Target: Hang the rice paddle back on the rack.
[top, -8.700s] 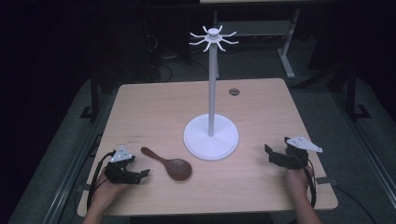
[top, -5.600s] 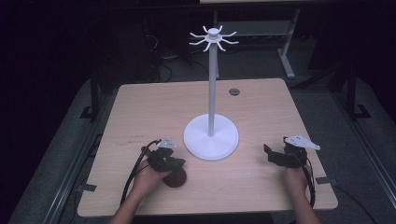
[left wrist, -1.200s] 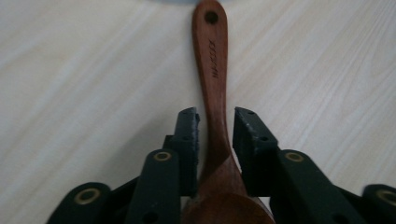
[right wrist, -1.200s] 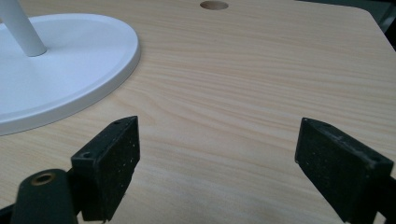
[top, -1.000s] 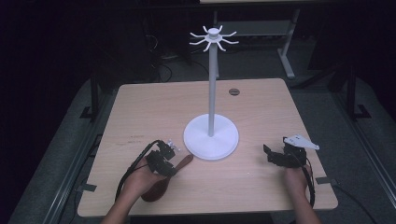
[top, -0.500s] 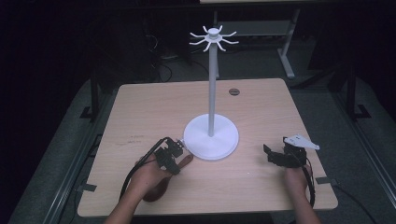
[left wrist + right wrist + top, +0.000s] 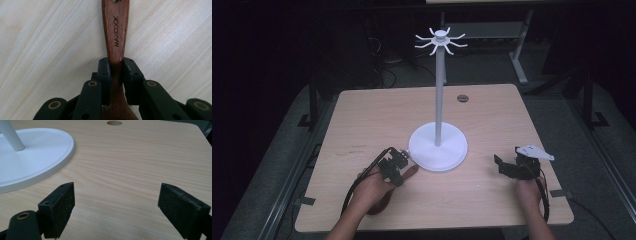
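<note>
We find the left gripper (image 7: 115,66) with its jaws just closed in, both pads pinching the neck of a wooden spoon (image 7: 115,30) that lies flat on the table (image 7: 372,115), its handle end beside the white hanging stand (image 7: 438,147). The right gripper (image 7: 116,207) rests with jaws spread, holding nothing. We judge the grasp step under way; next comes a clean lift toward the stand's hooks (image 7: 441,41).

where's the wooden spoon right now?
High view: the wooden spoon lies near the table's front left, beside the white stand's base. Left gripper view: the left gripper has just been closing and now clamps its handle.
</note>
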Demonstrator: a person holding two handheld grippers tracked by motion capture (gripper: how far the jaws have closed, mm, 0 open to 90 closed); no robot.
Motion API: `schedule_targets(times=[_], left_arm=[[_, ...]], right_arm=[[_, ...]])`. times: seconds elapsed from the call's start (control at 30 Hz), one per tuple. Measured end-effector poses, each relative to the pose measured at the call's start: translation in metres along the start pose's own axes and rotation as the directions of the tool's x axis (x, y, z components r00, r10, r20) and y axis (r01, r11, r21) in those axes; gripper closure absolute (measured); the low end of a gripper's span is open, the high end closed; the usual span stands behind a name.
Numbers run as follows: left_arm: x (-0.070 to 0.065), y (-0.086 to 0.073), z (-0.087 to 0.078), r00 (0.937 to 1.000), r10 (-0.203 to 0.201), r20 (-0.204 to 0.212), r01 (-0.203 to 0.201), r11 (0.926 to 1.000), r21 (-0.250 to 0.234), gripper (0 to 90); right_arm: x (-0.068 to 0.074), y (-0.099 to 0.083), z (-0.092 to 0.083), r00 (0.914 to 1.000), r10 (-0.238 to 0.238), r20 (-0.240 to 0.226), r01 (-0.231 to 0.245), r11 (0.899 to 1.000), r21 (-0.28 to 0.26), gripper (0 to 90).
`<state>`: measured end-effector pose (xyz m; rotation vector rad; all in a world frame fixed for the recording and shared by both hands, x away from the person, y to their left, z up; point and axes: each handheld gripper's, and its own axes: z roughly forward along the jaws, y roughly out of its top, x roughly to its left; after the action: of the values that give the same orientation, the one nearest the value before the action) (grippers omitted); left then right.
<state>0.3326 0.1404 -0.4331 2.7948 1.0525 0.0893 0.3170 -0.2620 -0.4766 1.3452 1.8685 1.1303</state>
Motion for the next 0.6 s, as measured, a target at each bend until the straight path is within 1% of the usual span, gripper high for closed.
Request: schedule_targets(times=[0.13, 0.23, 0.27, 0.37, 0.47, 0.5, 0.53, 0.57, 0.6], left_arm=[[0.0, 0.0, 0.0, 1.0, 0.0, -0.002, 0.0, 1.0, -0.004, 77.2], [0.002, -0.002, -0.001, 0.9999, 0.015, 0.006, -0.015, 0.9999, -0.008, 77.2], [0.002, -0.003, -0.001, 0.9999, 0.009, 0.006, -0.009, 0.9998, -0.016, 77.2], [0.005, -0.006, -0.002, 0.9996, 0.01, 0.028, -0.009, 0.9992, -0.038, 77.2], [0.008, -0.011, -0.007, 0.9973, 0.003, 0.074, 0.004, 0.996, -0.089, 77.2], [0.009, -0.013, -0.009, 0.9972, 0.01, 0.074, -0.002, 0.9943, -0.107, 77.2], [0.008, -0.014, -0.011, 0.9963, -0.005, 0.086, 0.016, 0.9909, -0.134, 77.2], [0.009, -0.016, -0.013, 0.9957, 0.003, 0.093, 0.01, 0.9888, -0.149, 77.2], [0.009, -0.017, -0.015, 0.9948, -0.004, 0.102, 0.022, 0.9842, -0.176, 77.2]], right_arm=[[0.0, 0.0, 0.0, 1.0, 0.0, 0.0, 0.0, 1.0, 0.0, 13.6], [0.0, 0.0, 0.0, 1.0, 0.001, -0.002, -0.001, 1.0, 0.0, 13.5], [0.0, 0.0, 0.0, 1.0, 0.001, -0.002, -0.001, 1.0, -0.001, 13.6], [0.0, 0.0, 0.0, 1.0, 0.0, -0.002, 0.0, 1.0, 0.0, 13.6], [0.0, 0.0, 0.0, 1.0, 0.0, -0.001, 0.0, 1.0, 0.0, 13.5], [0.0, 0.0, 0.0, 1.0, 0.001, -0.001, -0.001, 1.0, 0.0, 13.6], [0.0, 0.0, 0.0, 1.0, 0.002, -0.002, -0.002, 1.0, 0.0, 13.5], [0.0, 0.0, 0.0, 1.0, 0.001, -0.002, -0.001, 1.0, 0.0, 13.5], [0.0, 0.0, 0.0, 1.0, 0.001, -0.002, -0.001, 1.0, 0.0, 13.5]])
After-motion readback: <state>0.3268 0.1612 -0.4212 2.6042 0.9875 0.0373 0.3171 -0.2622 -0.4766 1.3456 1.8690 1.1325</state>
